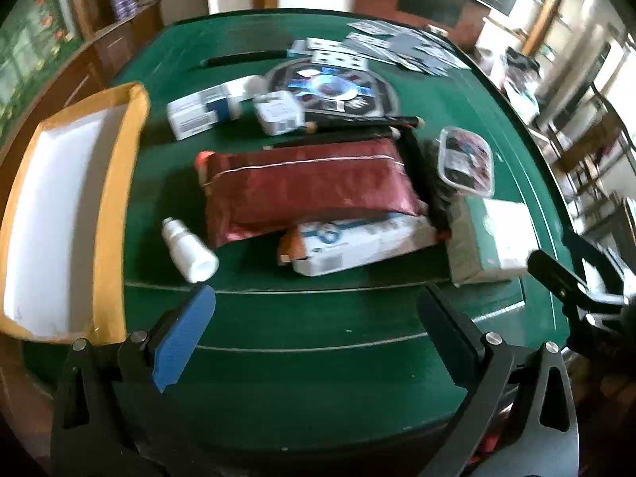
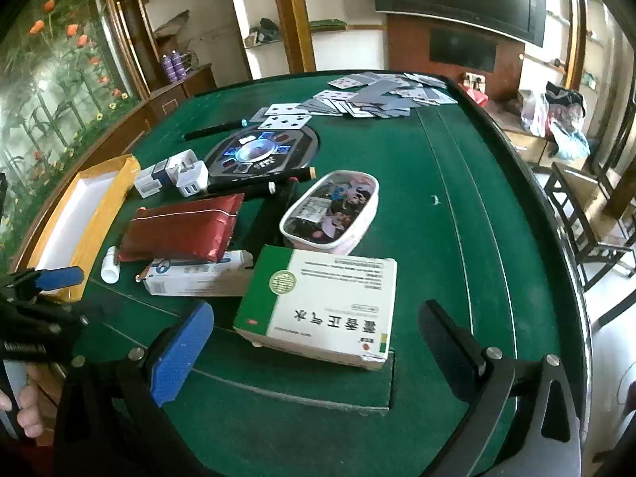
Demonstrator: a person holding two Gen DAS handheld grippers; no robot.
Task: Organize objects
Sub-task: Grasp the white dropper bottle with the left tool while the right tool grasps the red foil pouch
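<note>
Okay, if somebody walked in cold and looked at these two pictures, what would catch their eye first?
Probably the shiny red pouch in the middle of the green table, lying among boxes and a white bottle. Next, the white and green medicine box lying just ahead of the open right gripper, and the yellow tray with a white inside at the table's left edge. Playing cards are scattered at the far side.

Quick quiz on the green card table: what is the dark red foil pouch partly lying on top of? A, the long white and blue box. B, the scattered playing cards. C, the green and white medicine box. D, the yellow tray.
A: in the right wrist view the red foil pouch overlaps the near edge of the long white and blue box, while the medicine box, yellow tray and playing cards lie apart from it.
</note>
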